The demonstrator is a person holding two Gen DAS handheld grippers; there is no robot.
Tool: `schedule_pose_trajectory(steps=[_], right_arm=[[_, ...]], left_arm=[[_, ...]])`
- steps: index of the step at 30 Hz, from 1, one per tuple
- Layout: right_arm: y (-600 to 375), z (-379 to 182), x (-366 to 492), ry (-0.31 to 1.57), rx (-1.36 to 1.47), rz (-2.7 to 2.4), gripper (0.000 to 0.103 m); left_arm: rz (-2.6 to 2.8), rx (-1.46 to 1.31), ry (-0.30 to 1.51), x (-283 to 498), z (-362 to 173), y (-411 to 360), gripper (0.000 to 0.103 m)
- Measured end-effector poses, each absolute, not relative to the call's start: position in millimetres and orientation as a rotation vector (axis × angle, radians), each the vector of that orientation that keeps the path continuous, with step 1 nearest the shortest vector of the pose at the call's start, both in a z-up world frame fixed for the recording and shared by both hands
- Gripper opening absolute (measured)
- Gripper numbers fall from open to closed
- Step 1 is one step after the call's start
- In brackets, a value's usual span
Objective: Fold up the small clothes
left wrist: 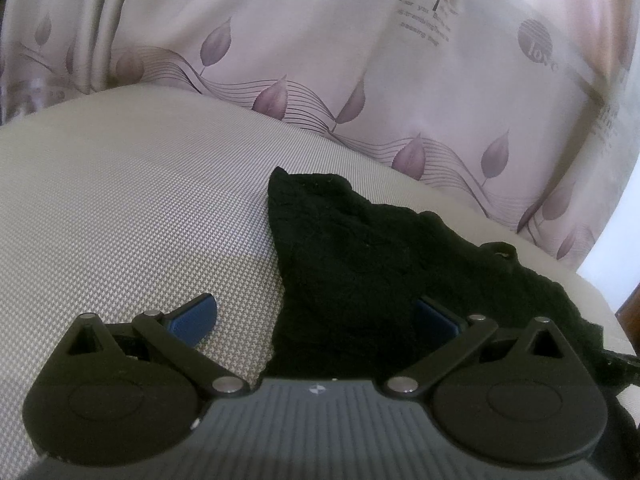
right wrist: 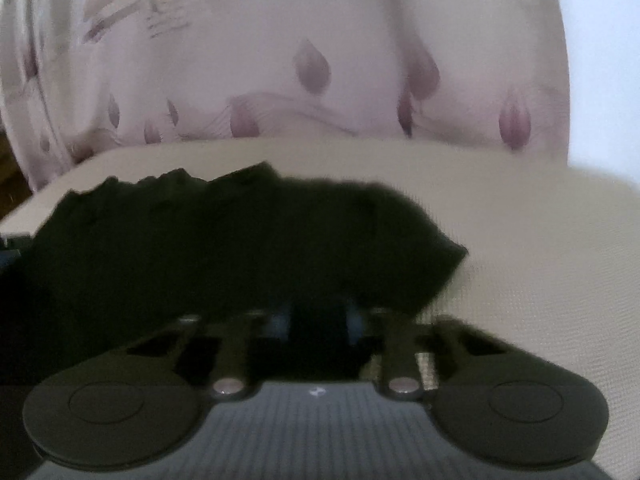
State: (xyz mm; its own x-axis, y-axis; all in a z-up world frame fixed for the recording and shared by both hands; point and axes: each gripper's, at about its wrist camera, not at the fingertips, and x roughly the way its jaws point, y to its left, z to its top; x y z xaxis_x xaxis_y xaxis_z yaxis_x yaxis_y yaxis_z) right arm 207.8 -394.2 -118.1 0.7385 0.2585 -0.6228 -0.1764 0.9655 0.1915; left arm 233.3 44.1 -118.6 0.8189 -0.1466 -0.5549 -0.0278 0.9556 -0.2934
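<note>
A small black knit garment (left wrist: 360, 264) lies crumpled on a beige woven cushion (left wrist: 132, 208). My left gripper (left wrist: 316, 318) is open, its blue pads (left wrist: 196, 318) spread wide; the cloth lies between them and covers most of the right pad. In the blurred right wrist view the same black garment (right wrist: 240, 240) spreads across the cushion (right wrist: 540, 248). My right gripper (right wrist: 316, 322) is shut on a fold of the garment at its near edge, with the pads close together.
A pale curtain with purple leaf prints and lettering (left wrist: 360, 80) hangs behind the cushion and also shows in the right wrist view (right wrist: 312, 72). A bright white wall (right wrist: 600, 80) is at the right. The cushion's far edge curves away behind the garment.
</note>
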Motion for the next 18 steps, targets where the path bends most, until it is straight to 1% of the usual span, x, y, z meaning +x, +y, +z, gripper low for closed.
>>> schedule_pose_trajectory(steps=[1, 7, 12, 16, 18], right_arm=[[-394, -116, 204, 0.680, 0.113, 0.244, 0.010], [-397, -99, 196, 0.590, 0.135, 0.232, 0.007], [-403, -84, 207, 0.511, 0.153, 0.197, 0.007], [-410, -113, 232, 0.608, 0.135, 0.133, 0.007], [-416, -125, 249, 0.723, 0.195, 0.180, 0.007]], left_arm=[[-0.064, -0.298, 0.610, 233, -119, 44, 0.103], [-0.063, -0.300, 0.610, 233, -119, 44, 0.103], [-0.062, -0.306, 0.607, 233, -119, 45, 0.103], [-0.063, -0.306, 0.608, 233, -120, 46, 0.103], [-0.064, -0.306, 0.606, 233, -119, 46, 0.103]])
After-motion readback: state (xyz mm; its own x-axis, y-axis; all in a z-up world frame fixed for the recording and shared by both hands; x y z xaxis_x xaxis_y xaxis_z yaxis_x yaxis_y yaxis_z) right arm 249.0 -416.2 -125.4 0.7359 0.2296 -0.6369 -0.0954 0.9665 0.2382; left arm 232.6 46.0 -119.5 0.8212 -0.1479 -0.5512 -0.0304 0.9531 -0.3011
